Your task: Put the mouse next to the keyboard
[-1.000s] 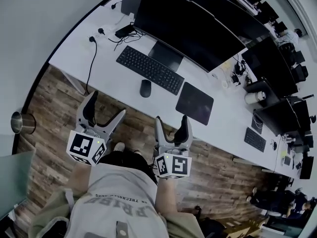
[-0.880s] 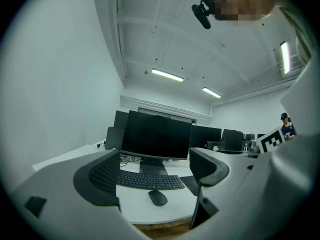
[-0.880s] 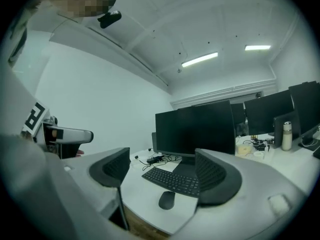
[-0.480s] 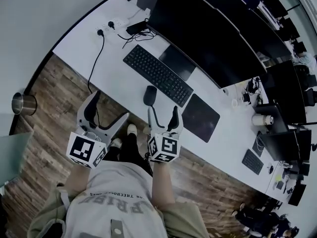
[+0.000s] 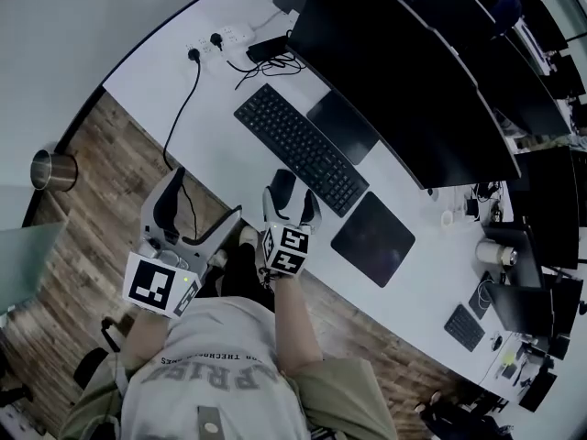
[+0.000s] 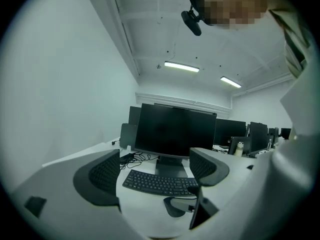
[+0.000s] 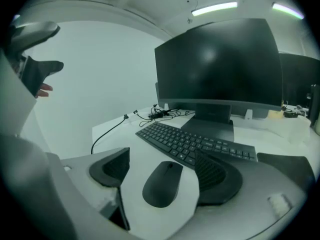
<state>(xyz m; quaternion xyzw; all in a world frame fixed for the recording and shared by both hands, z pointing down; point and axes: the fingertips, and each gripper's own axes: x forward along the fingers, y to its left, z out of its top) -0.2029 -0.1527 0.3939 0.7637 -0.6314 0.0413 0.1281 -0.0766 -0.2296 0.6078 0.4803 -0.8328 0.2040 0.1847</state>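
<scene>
A black mouse [image 7: 162,183] lies on the white desk [image 5: 215,126] just in front of the black keyboard [image 7: 195,141], near its right half. My right gripper [image 7: 165,173] is open, one jaw on each side of the mouse with gaps left between them. In the head view that gripper [image 5: 290,200] covers part of the mouse [image 5: 282,184] in front of the keyboard [image 5: 300,148]. My left gripper [image 5: 202,205] is open and empty, held off the desk's front edge over the floor. It faces the keyboard [image 6: 160,183].
A large dark monitor [image 5: 404,71] stands behind the keyboard. A black mouse pad [image 5: 371,238] lies to the right of the mouse. Cables and a power strip [image 5: 220,37] sit at the desk's far left. A metal bin [image 5: 53,168] stands on the wood floor.
My right gripper has moved forward from over the floor onto the desk, and its open jaws now flank the mouse. The left gripper has barely moved.
</scene>
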